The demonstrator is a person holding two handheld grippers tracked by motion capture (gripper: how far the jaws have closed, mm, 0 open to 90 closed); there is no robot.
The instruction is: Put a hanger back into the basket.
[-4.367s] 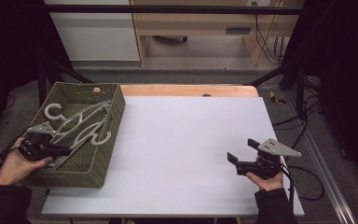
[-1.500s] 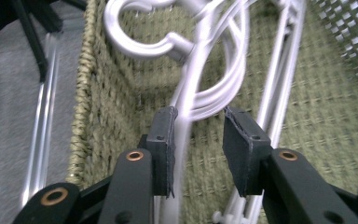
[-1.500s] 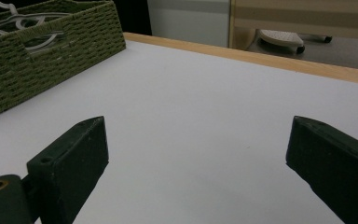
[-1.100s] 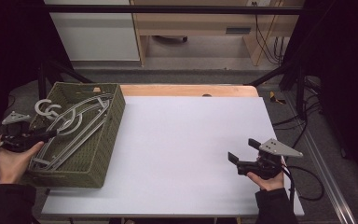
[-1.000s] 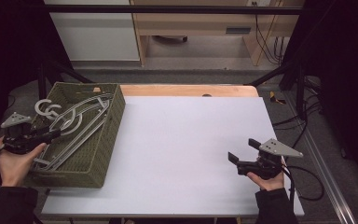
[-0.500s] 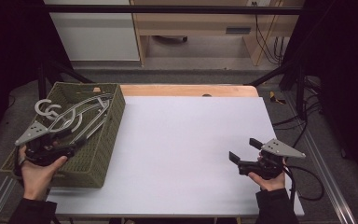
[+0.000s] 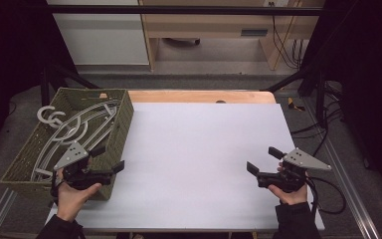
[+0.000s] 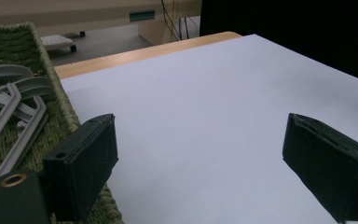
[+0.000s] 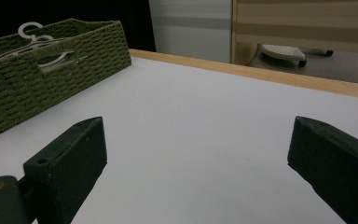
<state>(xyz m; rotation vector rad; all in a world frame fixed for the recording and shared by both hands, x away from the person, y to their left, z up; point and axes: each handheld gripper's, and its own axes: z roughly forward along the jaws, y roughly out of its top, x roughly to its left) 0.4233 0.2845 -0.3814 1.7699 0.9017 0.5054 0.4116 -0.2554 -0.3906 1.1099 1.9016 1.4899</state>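
The hangers [image 7: 74, 127] are pale grey plastic, several stacked together, lying flat in the green woven basket [image 7: 122, 119] at the left edge of the table [image 7: 199, 149]. Their hooks poke up over the basket's far left rim, and their long arms run from there toward the near right corner, so the bundle lies on a diagonal inside the basket.

The left gripper [image 7: 110, 159] sits at the basket's near right corner, over the rim, pointing right toward the open table. Its jaws have just been opening and now stand wide with nothing between them; in the left gripper view the hangers [image 8: 14, 109] lie off to the side of the jaws, untouched.

The right gripper [image 7: 262, 160] rests near the table's near right corner, jaws spread wide and empty, pointing left.

Between the two lies a broad white tabletop, with a wooden strip [image 7: 199, 96] along the far edge.
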